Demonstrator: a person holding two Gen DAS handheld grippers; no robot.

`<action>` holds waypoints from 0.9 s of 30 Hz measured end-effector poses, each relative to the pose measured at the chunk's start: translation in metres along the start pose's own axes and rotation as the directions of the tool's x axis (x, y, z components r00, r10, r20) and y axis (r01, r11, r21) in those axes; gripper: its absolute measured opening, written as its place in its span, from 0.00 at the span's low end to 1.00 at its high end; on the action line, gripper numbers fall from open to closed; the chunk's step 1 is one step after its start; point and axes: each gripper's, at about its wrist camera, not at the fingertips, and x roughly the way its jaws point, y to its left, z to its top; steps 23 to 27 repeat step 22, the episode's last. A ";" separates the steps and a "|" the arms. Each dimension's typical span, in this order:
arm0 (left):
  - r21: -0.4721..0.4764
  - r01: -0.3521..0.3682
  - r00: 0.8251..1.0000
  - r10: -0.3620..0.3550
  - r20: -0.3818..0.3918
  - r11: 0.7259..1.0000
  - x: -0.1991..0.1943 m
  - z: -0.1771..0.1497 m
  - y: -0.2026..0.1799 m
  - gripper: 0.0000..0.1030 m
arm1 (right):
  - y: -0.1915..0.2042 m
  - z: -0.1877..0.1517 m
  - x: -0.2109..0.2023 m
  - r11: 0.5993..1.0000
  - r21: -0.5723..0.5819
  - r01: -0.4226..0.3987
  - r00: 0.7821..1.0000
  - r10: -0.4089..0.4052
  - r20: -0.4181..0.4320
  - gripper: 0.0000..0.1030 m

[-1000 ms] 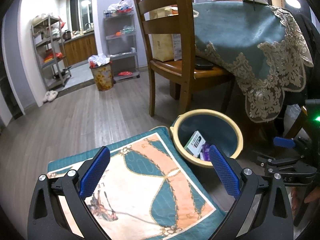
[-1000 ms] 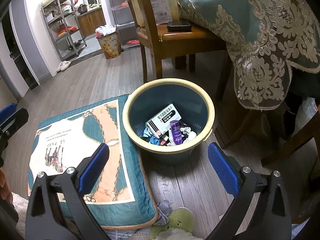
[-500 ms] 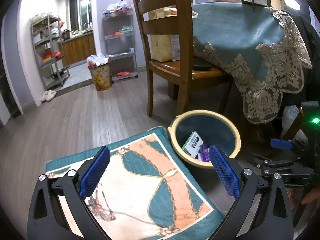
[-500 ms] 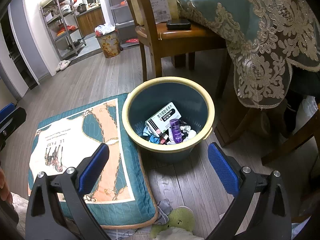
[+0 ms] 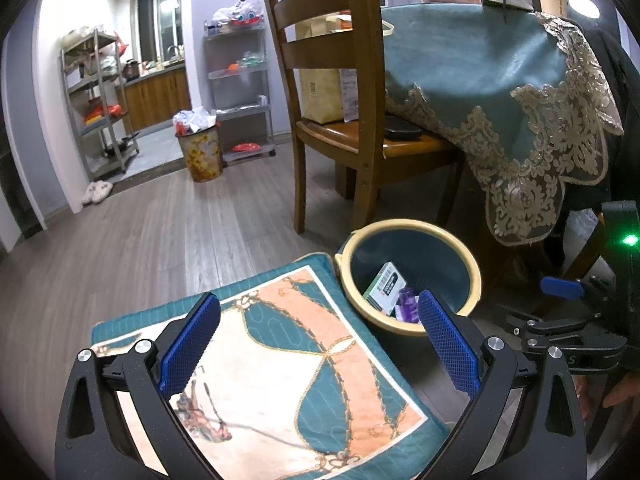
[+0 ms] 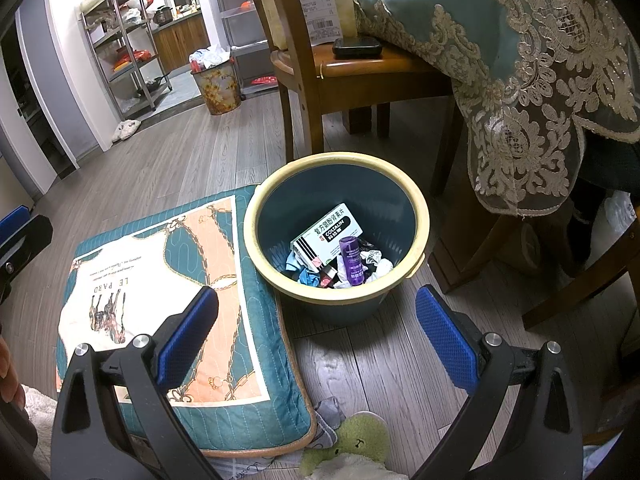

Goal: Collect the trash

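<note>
A teal bin with a yellow rim (image 6: 412,216) stands on the wood floor beside a chair; it also shows in the left wrist view (image 5: 472,268). Inside lie a white medicine box (image 6: 326,232), a purple bottle (image 6: 352,256) and crumpled scraps (image 6: 308,276). My left gripper (image 5: 320,344) is open and empty above a patterned cushion (image 5: 280,368). My right gripper (image 6: 316,332) is open and empty, above the floor in front of the bin. The right gripper's body also shows in the left wrist view (image 5: 560,328).
A wooden chair (image 5: 360,136) holding a dark phone (image 6: 356,47) stands behind the bin. A table with a lace-edged teal cloth (image 6: 520,60) overhangs at right. A green plush toy (image 6: 356,444) lies by the cushion's corner. A second full bin (image 5: 200,152) stands by metal shelves.
Both grippers have drawn back slightly from the bin; the bin sits lower and a bit farther in the left wrist view. Both jaws stay open.
</note>
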 end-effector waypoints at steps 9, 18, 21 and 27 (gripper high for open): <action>0.008 0.017 1.000 -0.017 0.005 1.000 -0.001 -0.001 0.005 0.95 | 0.000 0.000 0.000 1.000 0.000 0.000 1.000 0.000 0.000 0.94; -0.009 0.013 0.999 -0.014 -0.046 1.000 0.006 -0.002 0.010 0.95 | 0.000 0.000 0.000 1.000 0.000 0.000 1.000 0.000 -0.002 0.94; -0.011 0.011 0.999 -0.012 -0.045 1.000 0.006 -0.002 0.012 0.95 | 0.000 -0.002 0.000 1.000 0.001 0.001 1.000 -0.001 -0.003 0.94; -0.010 0.013 0.999 -0.013 -0.042 1.000 0.006 -0.002 0.011 0.95 | 0.000 -0.001 0.000 1.000 0.001 0.000 1.000 0.000 -0.003 0.94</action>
